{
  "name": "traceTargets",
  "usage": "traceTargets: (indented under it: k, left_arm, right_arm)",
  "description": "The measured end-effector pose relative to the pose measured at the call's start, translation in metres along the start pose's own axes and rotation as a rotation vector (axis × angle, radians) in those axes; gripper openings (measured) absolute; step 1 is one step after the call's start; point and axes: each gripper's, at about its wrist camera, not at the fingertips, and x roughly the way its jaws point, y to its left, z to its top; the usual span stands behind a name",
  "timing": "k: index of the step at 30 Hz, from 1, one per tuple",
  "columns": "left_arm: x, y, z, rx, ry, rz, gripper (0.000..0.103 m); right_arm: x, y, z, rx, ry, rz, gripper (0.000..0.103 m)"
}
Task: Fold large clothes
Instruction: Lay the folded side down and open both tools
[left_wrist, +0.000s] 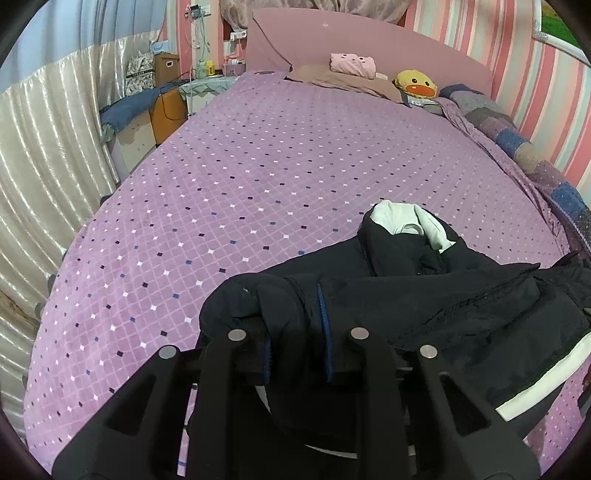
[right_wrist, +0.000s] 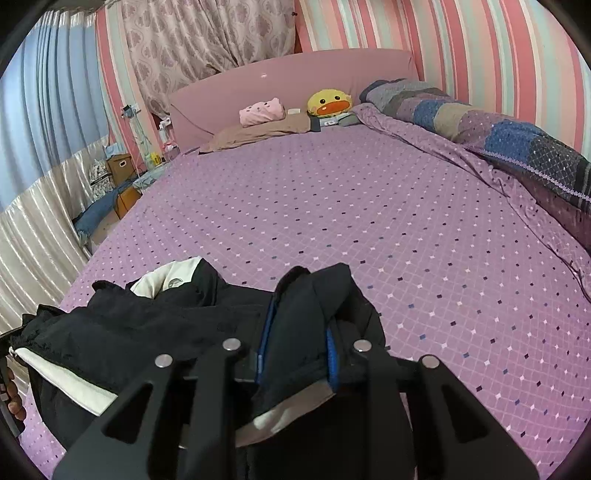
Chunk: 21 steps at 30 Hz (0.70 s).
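A black jacket (left_wrist: 461, 295) with a white lining and a white band lies bunched at the near end of a purple diamond-patterned bed (left_wrist: 221, 184). My left gripper (left_wrist: 295, 332) is shut on a fold of the jacket's left part, and the cloth bulges over its blue pads (left_wrist: 325, 332). In the right wrist view the same jacket (right_wrist: 129, 325) stretches away to the left. My right gripper (right_wrist: 299, 332) is shut on a bunched fold of it, which hides both fingertips. The white collar lining (right_wrist: 166, 280) shows at the back of the heap.
At the headboard lie a brown pillow (right_wrist: 266, 131), a pink plush (right_wrist: 262, 110) and a yellow duck plush (right_wrist: 328, 103). A patchwork quilt (right_wrist: 498, 136) is rolled along the striped right wall. Cluttered bedside furniture (left_wrist: 162, 103) and curtains stand to the left. A person's hand (right_wrist: 14, 398) shows at the left edge.
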Motion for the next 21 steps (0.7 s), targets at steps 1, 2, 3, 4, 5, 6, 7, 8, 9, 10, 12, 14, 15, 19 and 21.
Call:
traceTargets:
  k: [1,2,3,4,5,6,7,8,9,10,12,14,15,19,21]
  left_arm:
    - [0.000,-0.001,0.000,0.003,0.001,0.002,0.021]
    - [0.001,-0.003,-0.001,0.007,0.001,0.006,0.024]
    - [0.000,-0.004,-0.002,0.009,0.001,0.003,0.027]
    - [-0.001,-0.005,-0.002,0.010,0.001,-0.002,0.036]
    - [-0.004,-0.006,-0.003,0.013,-0.005,-0.004,0.044]
    - [-0.007,-0.007,-0.003,0.016,-0.010,-0.002,0.046]
    - [-0.009,-0.007,-0.003,0.017,-0.010,-0.002,0.050]
    - [-0.011,-0.007,-0.002,0.016,-0.006,-0.004,0.053]
    - [-0.013,-0.007,-0.001,0.012,-0.004,-0.005,0.055]
    - [-0.014,-0.006,0.000,0.009,-0.004,-0.008,0.058]
    - [-0.023,-0.003,0.001,-0.001,-0.008,-0.030,0.066]
    - [-0.033,-0.002,0.001,-0.002,-0.028,-0.043,0.082]
    - [-0.041,-0.002,0.000,0.003,-0.050,-0.031,0.089]
    - [-0.066,-0.005,-0.004,0.044,-0.111,-0.010,0.099]
    - [-0.076,-0.004,-0.010,0.061,-0.127,0.002,0.099]
  right_arm:
    - [0.000,-0.001,0.000,0.003,0.003,0.003,0.027]
    - [-0.001,-0.001,-0.001,0.006,0.003,0.007,0.027]
    - [-0.001,0.000,-0.001,0.008,0.003,0.010,0.028]
    - [-0.004,0.000,-0.001,0.014,-0.001,0.021,0.030]
    - [-0.005,0.001,0.000,0.019,-0.002,0.031,0.034]
    - [-0.007,0.000,0.001,0.028,-0.002,0.045,0.036]
    - [-0.009,-0.001,0.001,0.032,-0.005,0.055,0.043]
    - [-0.014,-0.001,0.003,0.039,-0.013,0.072,0.053]
    - [-0.020,-0.001,0.006,0.045,-0.027,0.089,0.058]
    - [-0.027,-0.001,0.009,0.045,-0.048,0.097,0.069]
    - [-0.043,0.001,0.013,0.031,-0.092,0.110,0.078]
    - [-0.057,0.003,0.017,0.001,-0.122,0.117,0.083]
    - [-0.062,0.004,0.019,-0.013,-0.129,0.115,0.083]
    - [-0.077,0.012,0.017,-0.104,-0.151,0.071,0.086]
    - [-0.078,0.014,0.010,-0.134,-0.145,0.054,0.086]
